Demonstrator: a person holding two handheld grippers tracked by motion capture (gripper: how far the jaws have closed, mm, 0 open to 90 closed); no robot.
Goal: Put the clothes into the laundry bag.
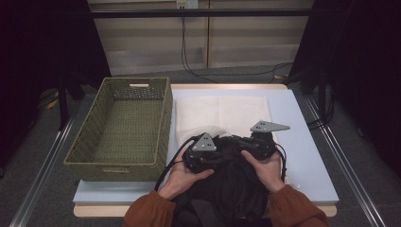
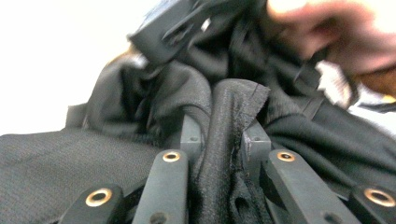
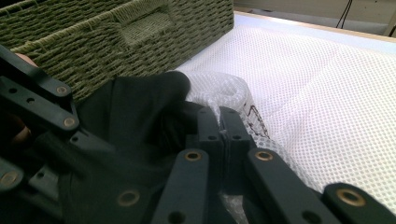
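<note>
While you stand at the near edge of the desk (image 1: 312, 184), your left gripper (image 2: 223, 140) is clamped on a fold of the black garment (image 1: 231, 184), likely to lift it. Right gripper (image 3: 223, 135) is pinched together at the white mesh bag (image 3: 317, 88), probably holding its mouth. Green basket (image 1: 120, 127) waits at the far left.

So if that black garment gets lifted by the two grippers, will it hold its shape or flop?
Probably flop: the black garment already lies bunched, and its fold crumples between the left gripper pads. It looks light, and knit-textured rather than slippery.
</note>
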